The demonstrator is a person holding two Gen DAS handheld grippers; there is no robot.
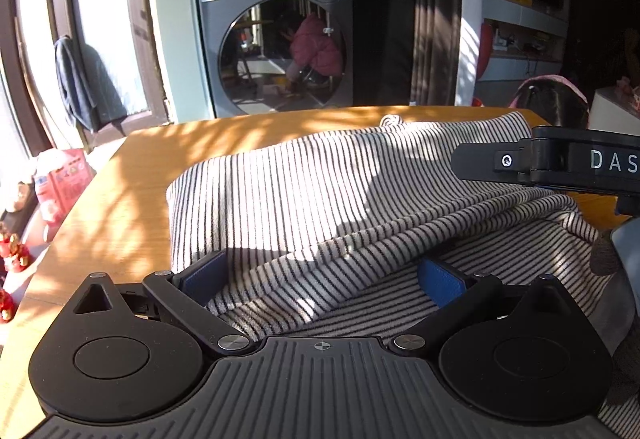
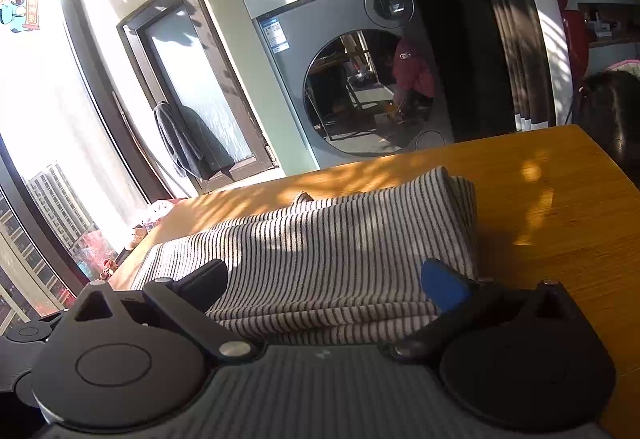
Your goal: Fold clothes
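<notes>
A grey-and-white striped garment (image 1: 304, 195) lies folded in layers on the wooden table (image 1: 116, 207). My left gripper (image 1: 320, 273) is open. Its blue-padded fingers (image 1: 440, 275) stand wide apart at the garment's near edge, and a fold of cloth drapes loosely between and over them. In the left wrist view my right gripper (image 1: 476, 159) reaches in from the right, above the cloth. In the right wrist view the folded garment (image 2: 352, 239) lies between the wide-spread fingers (image 2: 442, 285) of my right gripper (image 2: 326, 279), which is open; the pads do not press the cloth.
A washing machine (image 1: 276, 31) stands beyond the table's far edge. A person's dark-haired head (image 2: 608, 107) shows at the far right corner. Red packages (image 1: 60, 179) sit on the floor to the left, by the window. A dark towel (image 2: 180, 143) hangs on a door.
</notes>
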